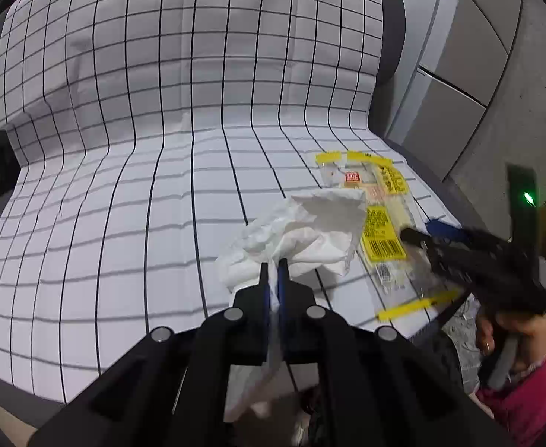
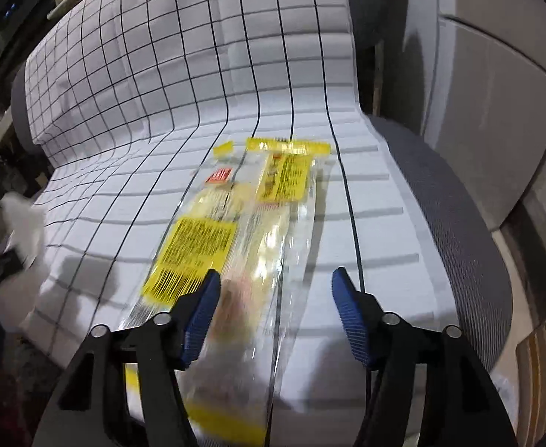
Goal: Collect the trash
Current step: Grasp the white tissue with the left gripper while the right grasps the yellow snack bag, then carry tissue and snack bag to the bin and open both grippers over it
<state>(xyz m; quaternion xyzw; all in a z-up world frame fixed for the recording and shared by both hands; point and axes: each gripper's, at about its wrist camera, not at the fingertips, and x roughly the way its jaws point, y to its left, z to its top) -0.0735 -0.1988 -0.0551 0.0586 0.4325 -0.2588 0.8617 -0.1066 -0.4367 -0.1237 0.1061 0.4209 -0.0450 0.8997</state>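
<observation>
Your left tongs (image 1: pixel 272 266) clench the soft, light tissue (image 1: pixel 302 238); right tongs (image 2: pixel 276 283) gape over the slippery clear wrapper (image 2: pixel 235 223) – pinch its near edge

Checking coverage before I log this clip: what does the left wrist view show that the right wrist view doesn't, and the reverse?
Only the left wrist view shows the left gripper shut on the crumpled tissue, and the person's hand with a pink sleeve holding the other gripper.

Only the right wrist view shows the right gripper close up, its blue fingers apart over the clear plastic wrapper's near end, not pressing it.

Both show the wrapper with yellow labels lying on the checked seat cover.
</observation>
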